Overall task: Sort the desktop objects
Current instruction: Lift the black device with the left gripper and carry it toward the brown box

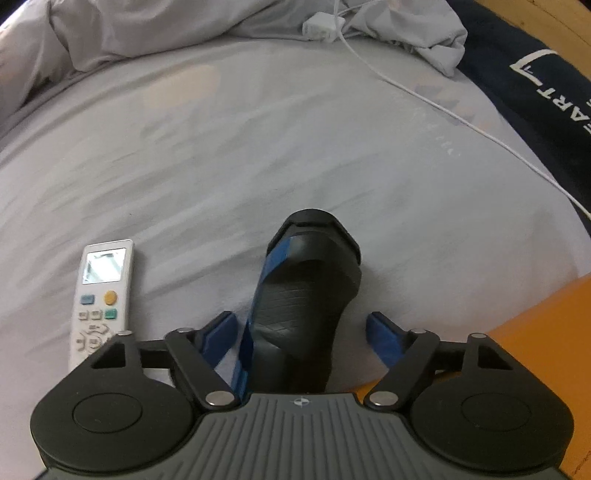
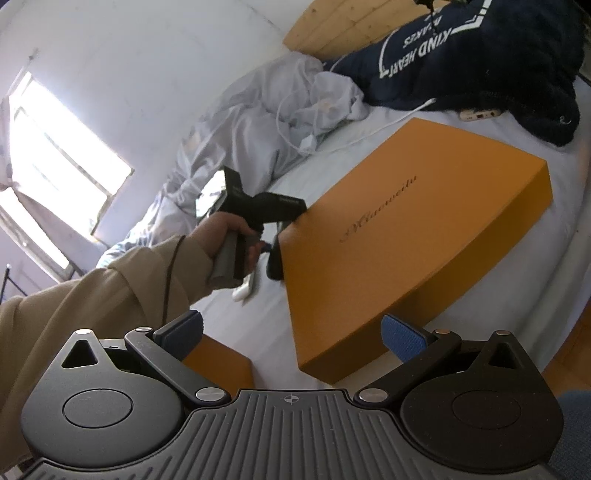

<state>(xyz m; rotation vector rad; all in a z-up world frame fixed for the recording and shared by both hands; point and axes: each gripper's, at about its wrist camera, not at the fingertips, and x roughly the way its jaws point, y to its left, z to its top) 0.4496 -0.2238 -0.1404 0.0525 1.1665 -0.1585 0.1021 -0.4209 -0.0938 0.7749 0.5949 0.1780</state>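
Bedroom in a home. A bed (image 1: 258, 147) with a pale grey sheet fills both views. Rumpled duvet (image 2: 258, 122) bunched toward the wall. Navy garment (image 2: 480, 62) with white lettering heaped at the head end, against a wooden headboard (image 2: 332, 29). White charger cable (image 1: 443, 110) trails across the sheet. Air-conditioner remote (image 1: 99, 299) lies on the bed. Window (image 2: 55, 155) with a curtain, plain white wall (image 2: 166, 55).

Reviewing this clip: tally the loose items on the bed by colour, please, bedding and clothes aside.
Orange: 2, the big box and the small box.
White: 3, the remote, the charger and its cable.
Black and blue: 1, the shaver.
Total: 6
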